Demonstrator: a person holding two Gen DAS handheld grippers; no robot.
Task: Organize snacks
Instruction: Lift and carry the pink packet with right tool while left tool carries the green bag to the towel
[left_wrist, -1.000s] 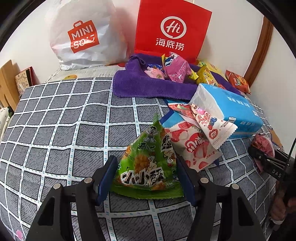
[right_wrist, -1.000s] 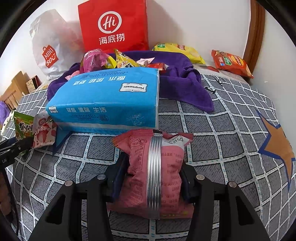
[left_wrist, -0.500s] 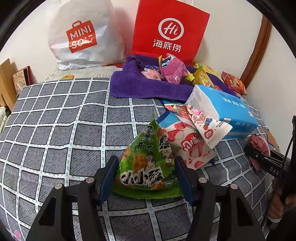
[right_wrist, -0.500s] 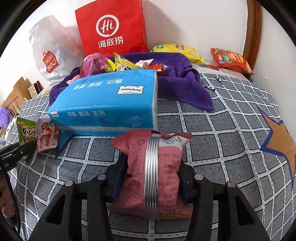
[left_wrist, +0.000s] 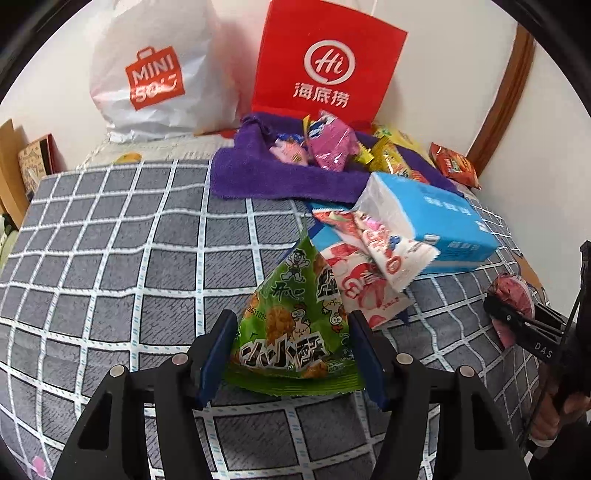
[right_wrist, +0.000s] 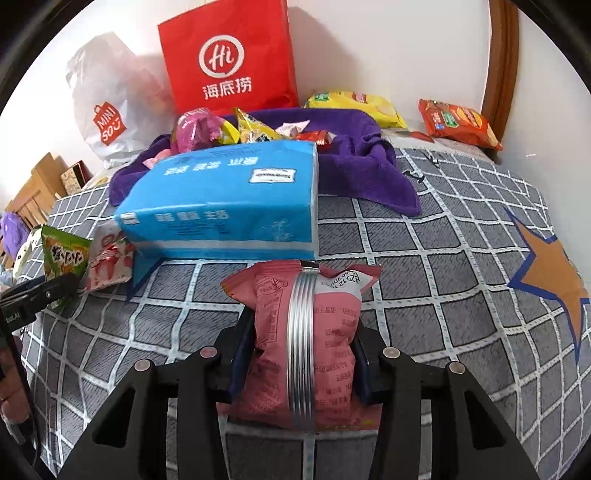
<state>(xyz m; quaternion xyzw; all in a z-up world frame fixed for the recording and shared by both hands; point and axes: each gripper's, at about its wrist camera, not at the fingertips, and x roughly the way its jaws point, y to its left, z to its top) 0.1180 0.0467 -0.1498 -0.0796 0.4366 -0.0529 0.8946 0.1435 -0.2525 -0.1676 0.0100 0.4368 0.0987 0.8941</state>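
My left gripper (left_wrist: 293, 354) is shut on a green triangular snack packet (left_wrist: 295, 328) and holds it above the grey checked bedspread (left_wrist: 110, 240). My right gripper (right_wrist: 301, 365) is shut on a pink snack packet (right_wrist: 306, 347) with a silver seam, in front of a blue tissue pack (right_wrist: 229, 206). The green packet also shows at the left of the right wrist view (right_wrist: 62, 254), and the pink packet at the right of the left wrist view (left_wrist: 513, 295). Several snacks (left_wrist: 332, 147) lie on a purple towel (left_wrist: 258, 177).
Red-and-white strawberry packets (left_wrist: 369, 273) lie against the tissue pack (left_wrist: 432, 218). A red Hi paper bag (left_wrist: 325, 62) and a white Miniso bag (left_wrist: 155, 74) stand against the wall. Yellow (right_wrist: 354, 103) and orange (right_wrist: 458, 122) chip bags lie at the far right.
Both grippers have lifted and drawn back slightly with their packets; the scene sits a little lower and farther in both views. Nothing was let go.
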